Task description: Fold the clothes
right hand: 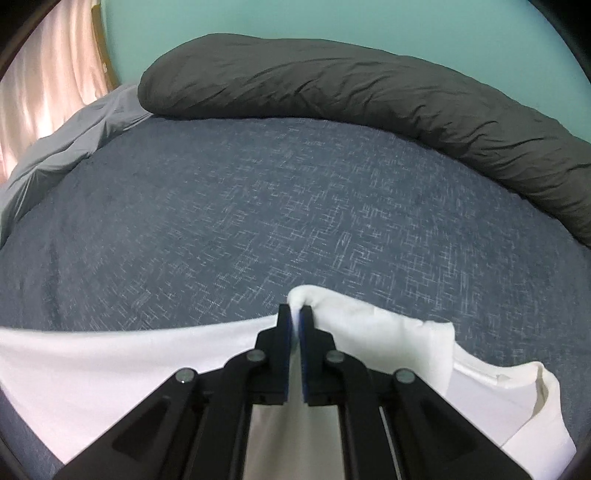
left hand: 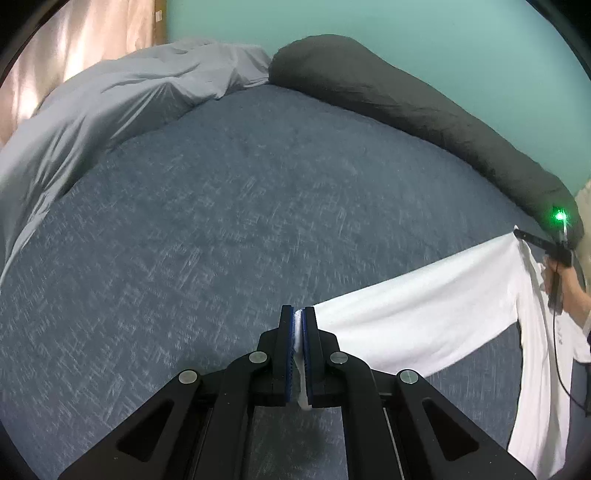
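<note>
White shirt (left hand: 417,325) held taut over bed (left hand: 221,221), long axis left-right; pinched by left gripper (left hand: 298,321) and right gripper (right hand: 294,317) (one end each).

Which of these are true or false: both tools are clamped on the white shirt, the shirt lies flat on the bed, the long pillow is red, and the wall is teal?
1. Both grippers, left gripper and right gripper, have their jaws shut on the white shirt. True.
2. The shirt lies flat on the bed. False: it hangs stretched between the two grippers.
3. The long pillow is red. False: it is dark grey.
4. The wall is teal. True.
</note>
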Motion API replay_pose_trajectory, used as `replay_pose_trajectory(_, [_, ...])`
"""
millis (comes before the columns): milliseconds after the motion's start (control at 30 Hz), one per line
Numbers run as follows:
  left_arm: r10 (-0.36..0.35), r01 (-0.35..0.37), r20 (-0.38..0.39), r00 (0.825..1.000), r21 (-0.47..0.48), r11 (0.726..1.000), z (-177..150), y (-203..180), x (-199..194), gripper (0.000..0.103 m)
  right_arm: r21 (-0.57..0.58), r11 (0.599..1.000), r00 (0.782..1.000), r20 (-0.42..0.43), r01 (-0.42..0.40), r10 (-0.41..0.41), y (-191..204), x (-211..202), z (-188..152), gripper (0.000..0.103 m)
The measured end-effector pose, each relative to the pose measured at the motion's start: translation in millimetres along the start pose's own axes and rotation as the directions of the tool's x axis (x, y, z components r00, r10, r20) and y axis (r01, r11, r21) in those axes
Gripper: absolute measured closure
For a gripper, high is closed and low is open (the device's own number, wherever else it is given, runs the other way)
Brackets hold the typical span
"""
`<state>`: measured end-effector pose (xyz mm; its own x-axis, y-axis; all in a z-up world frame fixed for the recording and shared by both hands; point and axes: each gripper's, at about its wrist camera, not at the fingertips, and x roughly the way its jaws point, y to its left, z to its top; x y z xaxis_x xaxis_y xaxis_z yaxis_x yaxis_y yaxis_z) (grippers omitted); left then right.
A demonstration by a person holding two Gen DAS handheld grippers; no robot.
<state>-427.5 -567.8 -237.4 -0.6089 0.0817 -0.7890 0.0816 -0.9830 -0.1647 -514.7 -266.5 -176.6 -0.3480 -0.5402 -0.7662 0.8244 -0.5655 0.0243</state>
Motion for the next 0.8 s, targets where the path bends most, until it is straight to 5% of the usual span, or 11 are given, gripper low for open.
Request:
replay_pose_trajectory(500, [0.047,-0.048,-0.036,0.998,-0.025,0.999,37.3,24.0,41.3,0.098,-0.003,1.0,0.998,-0.057,0.024,-0.024,4.5,21.8,-9.2,0.098])
replay_pose_trajectory(800, [0.101,-0.105,-0.111,0.989,-0.031,0.994,30.2,27.5,74.2,0.098,0.048,0.999,0.996,-0.085,-0.013,0.017,1.1,23.9,-9.2,0.09])
